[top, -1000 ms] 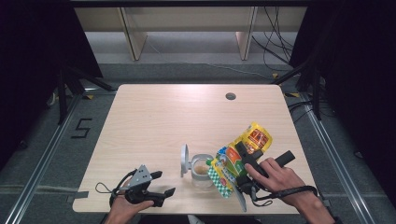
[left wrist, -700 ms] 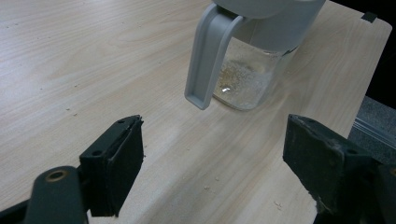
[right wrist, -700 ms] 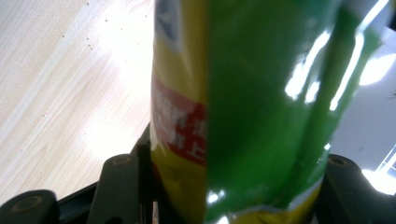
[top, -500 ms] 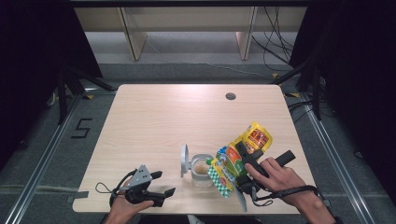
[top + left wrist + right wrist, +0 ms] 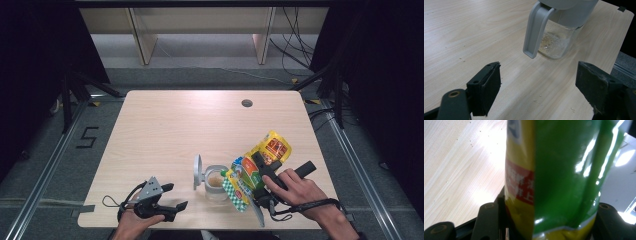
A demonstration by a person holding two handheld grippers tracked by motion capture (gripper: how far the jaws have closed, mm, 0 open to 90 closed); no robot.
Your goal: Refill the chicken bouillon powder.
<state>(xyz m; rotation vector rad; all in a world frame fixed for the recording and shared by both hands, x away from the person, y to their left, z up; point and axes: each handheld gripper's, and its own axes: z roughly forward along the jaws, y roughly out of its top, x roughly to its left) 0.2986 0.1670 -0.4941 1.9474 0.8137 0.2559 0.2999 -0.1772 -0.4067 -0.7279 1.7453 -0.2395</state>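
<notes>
The table (image 5: 165,130) carries the work near its front edge, close to the person, so both hands reach it without stretching. The snack bag (image 5: 252,170) is the biggest thing in hand — it sits between the jaws of the right gripper (image 5: 260,175), which are about half closed and press on its two sides. It is tilted, with the lower end toward the glass jar (image 5: 216,181), probably so the contents can slide down into the mouth. The jar stands just beside that lower end of the bag, and its grey lid (image 5: 198,171) is flipped up to leave the opening free. A little pale grain lies at its bottom (image 5: 554,43). The left gripper (image 5: 167,202) rests apart, jaws wide open and empty — the jar is ahead of them, between their lines, perhaps ready to steady it.
</notes>
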